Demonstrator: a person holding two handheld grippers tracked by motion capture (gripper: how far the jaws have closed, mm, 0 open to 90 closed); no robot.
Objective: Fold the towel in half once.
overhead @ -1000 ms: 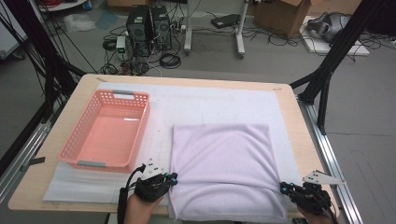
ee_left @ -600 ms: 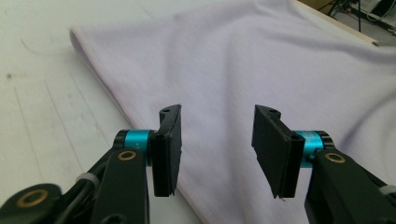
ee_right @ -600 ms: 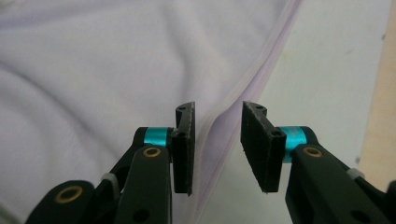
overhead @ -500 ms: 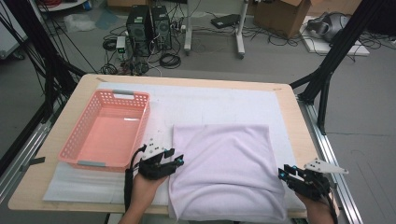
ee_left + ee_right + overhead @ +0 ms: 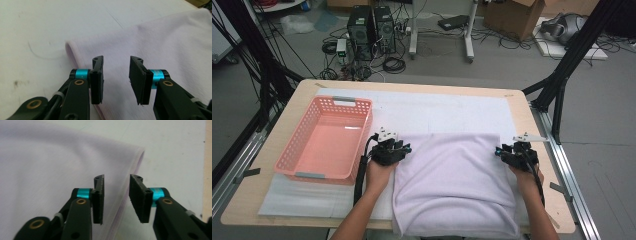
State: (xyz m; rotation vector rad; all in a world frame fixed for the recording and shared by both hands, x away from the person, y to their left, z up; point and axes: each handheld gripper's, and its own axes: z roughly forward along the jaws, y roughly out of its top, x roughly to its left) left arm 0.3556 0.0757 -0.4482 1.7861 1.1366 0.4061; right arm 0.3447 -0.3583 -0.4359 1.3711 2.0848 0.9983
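My lilac cloth (image 5: 454, 187) lies folded flat in front of me, its near edge hanging a little over the near rim of the table (image 5: 532, 112). It is soft and smooth, with a rounded fold along each side. Through my left gripper view I see the left fold (image 5: 72, 51) curling over just ahead of the jaws. Through my right gripper view the far right corner (image 5: 140, 152) thins to a pale, layered edge.

My left gripper (image 5: 398, 150) sits over the cloth's far left corner. Its jaws have opened in the last second and then eased in slightly; they now stand apart above the fabric, with nothing pinched between the pads. My right gripper (image 5: 501, 151) is at the far right corner. Its jaws have just been opening too, and the cloth's edge runs beneath the gap without being gripped.

The cloth rests on a white mat (image 5: 437, 110) that covers most of the pale wooden tabletop. A pink plastic basket (image 5: 292, 160) stands just left of my left hand (image 5: 379, 172), apart from the cloth.

Beyond the cloth's far edge the mat is bare up to the table's far rim. Farther off, on the grey floor, are computer towers (image 5: 372, 25), tangled cables (image 5: 394, 62) and a cardboard box (image 5: 512, 15).
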